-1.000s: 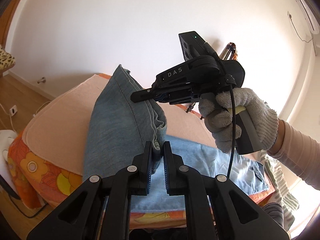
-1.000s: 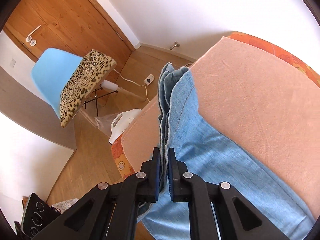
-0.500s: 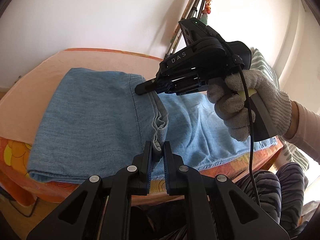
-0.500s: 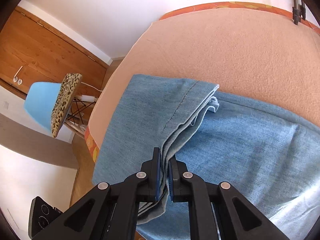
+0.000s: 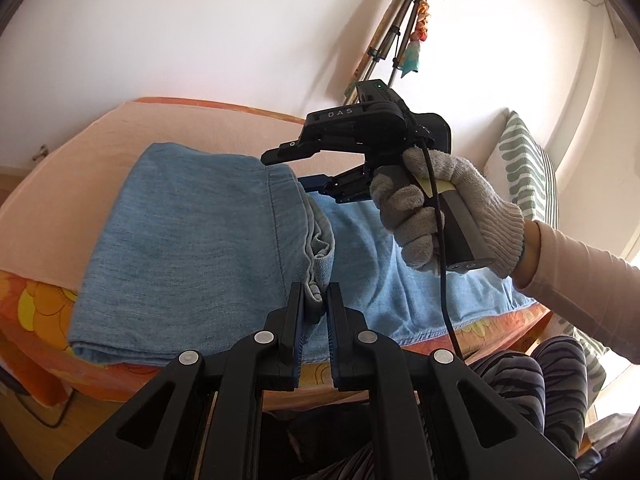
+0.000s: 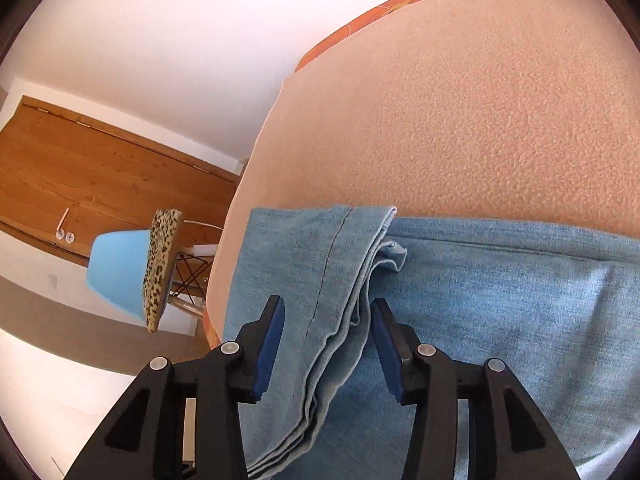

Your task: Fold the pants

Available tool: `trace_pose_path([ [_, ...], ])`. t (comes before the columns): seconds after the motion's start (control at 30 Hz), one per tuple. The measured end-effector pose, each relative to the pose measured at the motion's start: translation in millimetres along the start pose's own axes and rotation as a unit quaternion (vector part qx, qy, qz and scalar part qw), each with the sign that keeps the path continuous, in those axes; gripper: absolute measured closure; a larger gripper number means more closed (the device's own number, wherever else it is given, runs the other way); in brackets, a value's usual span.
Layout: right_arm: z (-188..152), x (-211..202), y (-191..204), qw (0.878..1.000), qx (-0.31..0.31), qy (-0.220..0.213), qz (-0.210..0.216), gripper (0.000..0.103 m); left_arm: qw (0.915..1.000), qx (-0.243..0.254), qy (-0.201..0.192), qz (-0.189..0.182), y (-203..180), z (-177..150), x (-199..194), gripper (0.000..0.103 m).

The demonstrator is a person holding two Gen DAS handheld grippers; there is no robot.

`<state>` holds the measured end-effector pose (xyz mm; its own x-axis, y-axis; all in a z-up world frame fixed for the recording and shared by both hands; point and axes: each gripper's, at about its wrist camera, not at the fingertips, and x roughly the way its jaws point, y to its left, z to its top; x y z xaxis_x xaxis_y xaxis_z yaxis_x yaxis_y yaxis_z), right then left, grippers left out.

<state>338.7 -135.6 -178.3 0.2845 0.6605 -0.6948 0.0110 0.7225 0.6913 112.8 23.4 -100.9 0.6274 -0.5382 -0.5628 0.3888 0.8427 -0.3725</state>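
Light blue denim pants (image 5: 188, 248) lie folded over on a peach blanket (image 5: 80, 160) on the bed. The leg hems (image 5: 316, 248) rest on top of the lower layer. My left gripper (image 5: 315, 300) has its jaws slightly parted around the near hem edge. My right gripper (image 5: 296, 168), held by a gloved hand, hovers at the far hem corner with jaws apart. In the right wrist view the pants (image 6: 500, 300) lie flat and the right gripper (image 6: 326, 316) is open, its blue pads (image 6: 270, 340) on either side of the stacked hem layers (image 6: 344, 320).
A flowered orange bedspread (image 5: 36, 300) hangs at the bed's edge. A tripod (image 5: 394, 36) leans on the white wall and a striped pillow (image 5: 524, 168) lies at right. A blue chair with a leopard cushion (image 6: 160, 268) stands by a wooden door (image 6: 80, 172).
The lifted pant legs came down onto the lower layer, making a fold. Both grippers went from clamped on the hem to parted, the right one wide.
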Motion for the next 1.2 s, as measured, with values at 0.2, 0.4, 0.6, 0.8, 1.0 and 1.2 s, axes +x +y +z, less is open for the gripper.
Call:
trace_pose_path([
  [0.2, 18, 13, 9, 1.000, -0.005, -0.003, -0.020, 0.084, 1.0000, 0.006, 0.001, -0.002, -2, 3, -1, 0.094],
  [0.4, 24, -7, 43, 0.994, -0.083, -0.010, -0.065, 0.098, 0.9995, 0.014, -0.007, -0.026, -14, 7, -2, 0.094],
  [0.6, 28, -50, 56, 0.988, -0.115, -0.025, -0.099, 0.098, 0.9970, 0.040, -0.010, -0.066, -51, 18, 7, 0.094],
  [0.8, 23, -98, 47, 0.983, -0.122, -0.040, -0.132, 0.098, 0.9918, 0.059, -0.003, -0.113, -95, 22, 24, 0.094],
  [1.0, 18, -159, 17, 0.980, -0.109, -0.061, -0.157, 0.098, 0.9838, 0.084, 0.009, -0.158, -146, 22, 45, 0.094],
  [1.2, 6, -215, -14, 0.976, -0.095, -0.081, -0.180, 0.098, 0.9737, 0.104, 0.025, -0.201, -189, 18, 64, 0.094],
])
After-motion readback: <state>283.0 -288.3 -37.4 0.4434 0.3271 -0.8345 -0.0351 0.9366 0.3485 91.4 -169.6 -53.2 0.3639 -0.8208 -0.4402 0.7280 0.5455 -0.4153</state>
